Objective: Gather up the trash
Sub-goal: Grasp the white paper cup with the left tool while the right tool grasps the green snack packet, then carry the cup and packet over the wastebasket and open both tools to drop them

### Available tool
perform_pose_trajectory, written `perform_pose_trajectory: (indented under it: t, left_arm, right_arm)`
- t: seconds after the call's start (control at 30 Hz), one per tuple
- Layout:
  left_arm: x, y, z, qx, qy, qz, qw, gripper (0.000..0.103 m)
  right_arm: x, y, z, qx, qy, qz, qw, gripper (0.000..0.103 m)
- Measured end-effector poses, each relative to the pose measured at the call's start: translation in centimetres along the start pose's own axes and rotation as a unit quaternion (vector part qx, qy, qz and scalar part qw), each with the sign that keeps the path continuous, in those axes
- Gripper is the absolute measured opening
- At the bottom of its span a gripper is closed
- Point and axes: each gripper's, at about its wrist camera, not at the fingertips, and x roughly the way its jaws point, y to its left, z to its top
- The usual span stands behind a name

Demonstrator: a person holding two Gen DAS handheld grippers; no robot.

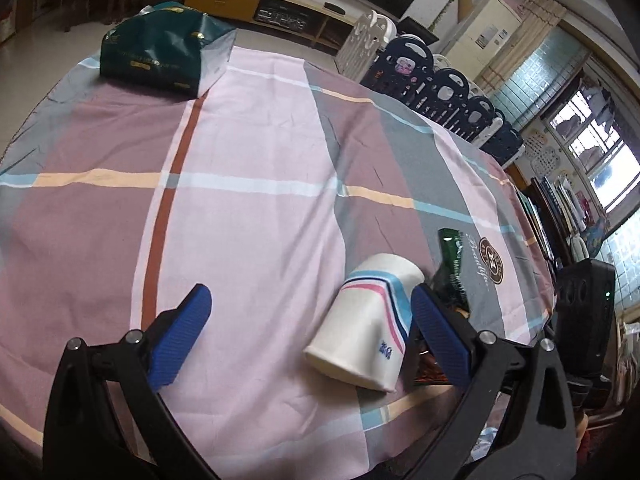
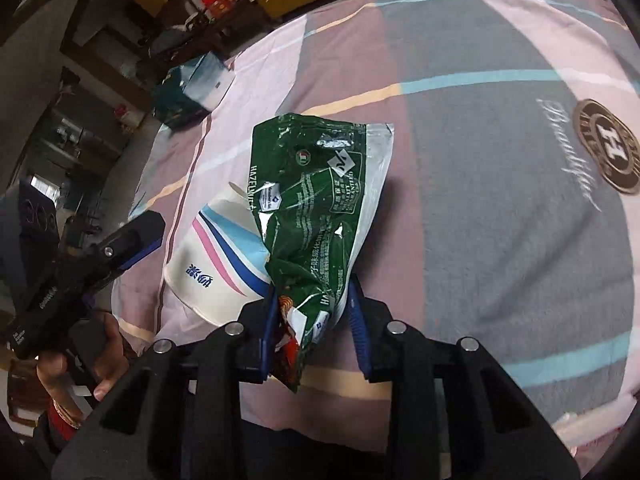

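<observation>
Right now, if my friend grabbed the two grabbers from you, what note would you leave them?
Right gripper: jaws shut on the green snack wrapper, gripped at its lower end.
Left gripper: jaws open and empty, on either side of the paper cup, not yet pinching it.
The cup lies on its side on the striped tablecloth, beside the wrapper.
A dark green bag sits at the far corner of the table.
Done: wrapper is grabbed.
Left: close on the cup, then put both pieces away, probably in that bag.
</observation>
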Motion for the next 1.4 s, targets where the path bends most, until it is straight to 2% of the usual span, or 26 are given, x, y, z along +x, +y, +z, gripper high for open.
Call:
perform_pose_trajectory:
  t: [0.13,0.23,0.3,0.37,0.43,0.5,0.6,0.83,0.97,1.07,1.2,1.3,1.4]
  left_arm:
    - [1.5,-3.6,-1.0,0.069,0.037,-0.042,0.9961,0.099]
    - [3.0,-7.0,-1.6,0.160,0.065,-0.034,0.9844,0.099]
    - [4.3,-8.0,-2.0,0.191,0.085,-0.007,0.9779,0.099]
    - [6.2,-8.4,-2.5,0.208,0.117,0.038,0.9704,0.099]
    - [7.0,-8.6,-3.0,0.227,0.129,0.063,0.9634,0.099]
    - [6.9,-9.2,-3.5,0.255,0.117,0.072,0.9571,0.097]
    - [6.4,-10.1,-4.0,0.284,0.097,0.081,0.9506,0.085]
    - [5.3,-9.4,-3.5,0.267,0.075,0.072,0.9582,0.081]
    - [3.6,-9.0,-2.9,0.259,0.031,0.067,0.9631,0.081]
    - [2.2,-8.8,-2.7,0.250,-0.002,0.078,0.9650,0.080]
    - [-2.1,-9.7,-2.5,0.220,-0.057,0.094,0.9692,0.080]
    - [-6.9,-12.2,-3.3,0.186,-0.093,0.084,0.9745,0.080]
    - [-11.1,-15.8,-4.9,0.196,-0.118,0.075,0.9707,0.080]
  right_arm:
    - [-5.0,-3.1,-1.3,0.055,-0.068,-0.015,0.996,0.033]
    - [-8.0,-4.6,-2.5,0.073,-0.100,-0.031,0.992,0.033]
    - [-8.9,-5.3,-3.2,0.092,-0.108,-0.023,0.990,0.033]
    - [-9.7,-6.0,-4.1,0.104,-0.112,-0.017,0.988,0.033]
    - [-9.9,-6.5,-4.7,0.112,-0.112,-0.018,0.987,0.033]
    - [-9.8,-6.6,-4.8,0.120,-0.112,-0.013,0.986,0.033]
    - [-9.7,-6.7,-5.2,0.126,-0.110,-0.007,0.986,0.033]
    - [-9.8,-6.0,-5.5,0.113,-0.109,-0.013,0.988,0.033]
    - [-10.3,-5.6,-5.5,0.108,-0.114,-0.018,0.987,0.033]
    - [-12.0,-4.8,-5.6,0.100,-0.127,-0.024,0.987,0.033]
    - [-15.6,-4.1,-6.6,0.082,-0.156,-0.039,0.984,0.033]
    - [-18.7,-3.6,-8.1,0.067,-0.171,-0.061,0.981,0.032]
    - [-21.6,-3.3,-9.8,0.052,-0.185,-0.082,0.978,0.032]
